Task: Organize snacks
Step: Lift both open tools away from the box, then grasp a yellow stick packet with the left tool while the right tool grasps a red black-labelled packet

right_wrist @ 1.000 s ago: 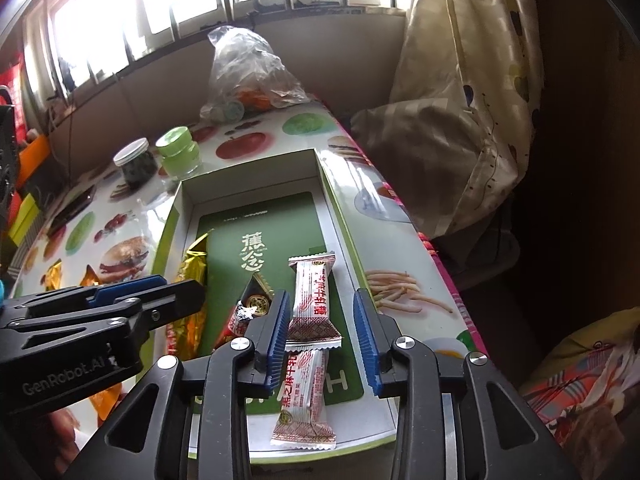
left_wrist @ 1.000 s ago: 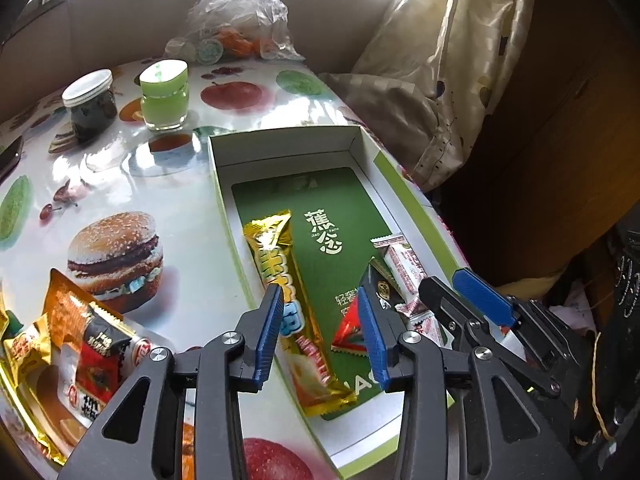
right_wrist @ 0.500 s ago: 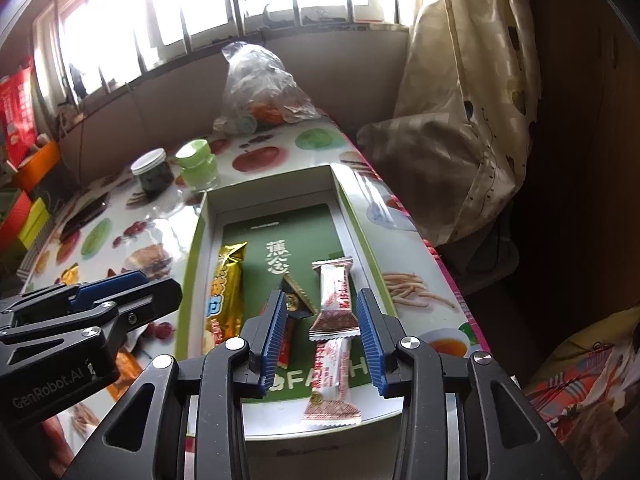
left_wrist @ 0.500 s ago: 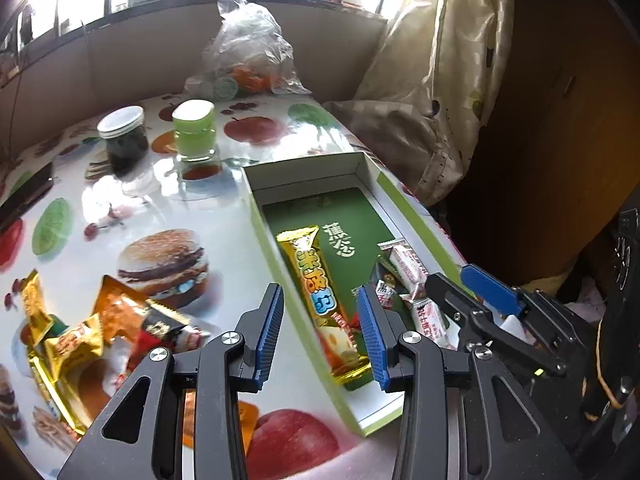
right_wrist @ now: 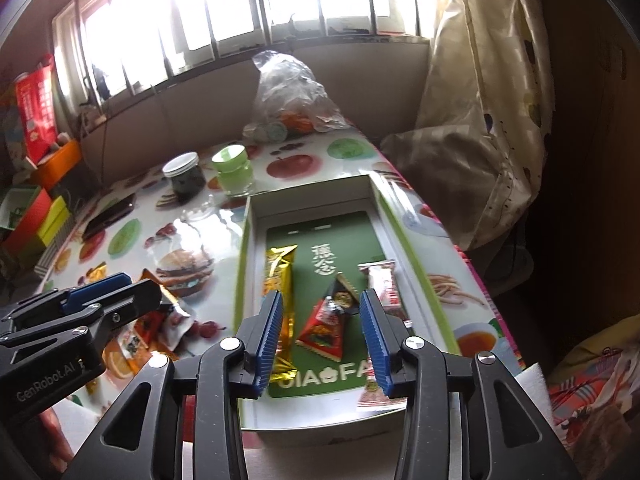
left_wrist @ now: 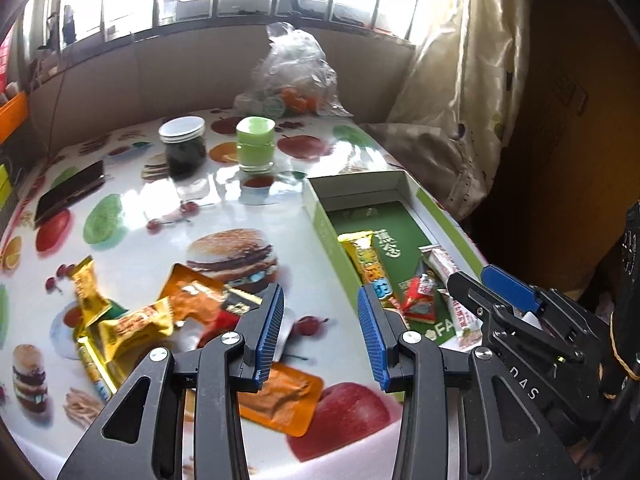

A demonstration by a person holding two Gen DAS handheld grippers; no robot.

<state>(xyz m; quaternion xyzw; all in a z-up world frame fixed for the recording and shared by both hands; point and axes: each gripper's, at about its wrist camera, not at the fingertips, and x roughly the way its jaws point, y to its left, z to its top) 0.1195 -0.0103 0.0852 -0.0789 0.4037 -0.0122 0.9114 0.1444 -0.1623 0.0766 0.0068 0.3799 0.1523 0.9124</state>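
Green box (right_wrist: 394, 216), five snacks inside

The green insert (right_wrist: 344, 240) lining the box (right_wrist: 248, 224) bears white Chinese characters "蕉念" at its middle and, along its near edge, the letters "JIA" and "FA". The left gripper (right_wrist: 80, 328), left of the box, reads "GenRobot.AI".
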